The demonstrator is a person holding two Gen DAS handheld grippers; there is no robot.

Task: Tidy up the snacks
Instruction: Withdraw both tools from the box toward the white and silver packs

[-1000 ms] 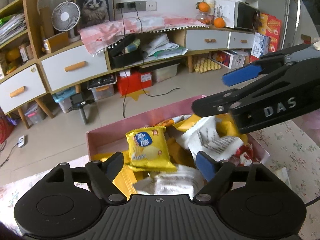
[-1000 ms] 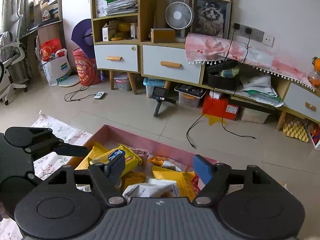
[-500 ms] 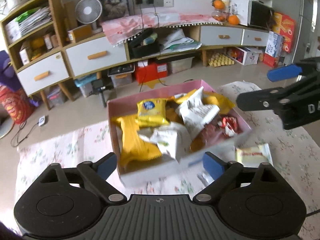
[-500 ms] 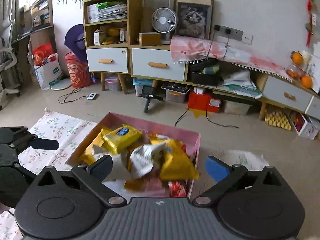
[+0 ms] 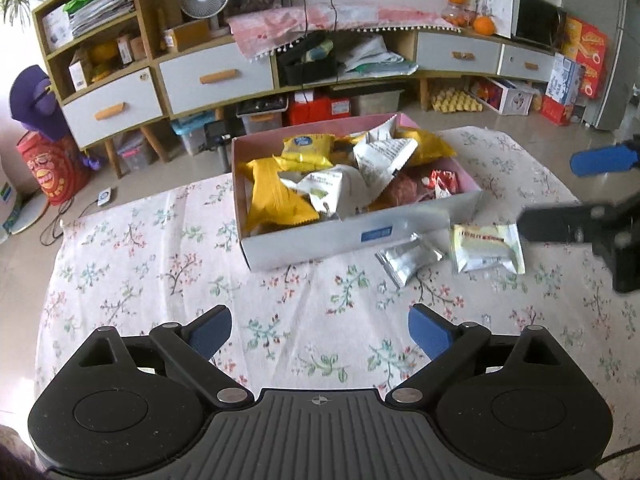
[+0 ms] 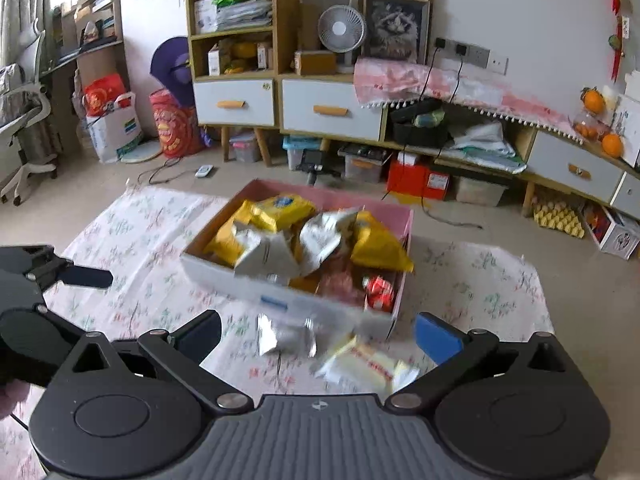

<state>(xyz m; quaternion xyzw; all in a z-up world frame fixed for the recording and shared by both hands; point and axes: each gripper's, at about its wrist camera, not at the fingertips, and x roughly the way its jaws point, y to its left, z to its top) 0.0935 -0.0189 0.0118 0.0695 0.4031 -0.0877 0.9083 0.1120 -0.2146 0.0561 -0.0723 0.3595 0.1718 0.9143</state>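
Left wrist view: the left tool [image 5: 319, 330] hangs with fingers spread apart over a floral cloth [image 5: 160, 264]; the right tool [image 6: 318, 334] is likewise spread and empty. Just before the box [image 5: 344, 236] lie a crinkled silver packet [image 5: 408, 260] and a pale flat packet [image 5: 486, 248]. Beyond them, the pink-lined cardboard box brims with glossy yellow bags [image 5: 276, 196] and white bags [image 5: 384, 152].

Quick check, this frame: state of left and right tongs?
Left tongs: open, holding nothing, above the floral cloth.
Right tongs: open, holding nothing.
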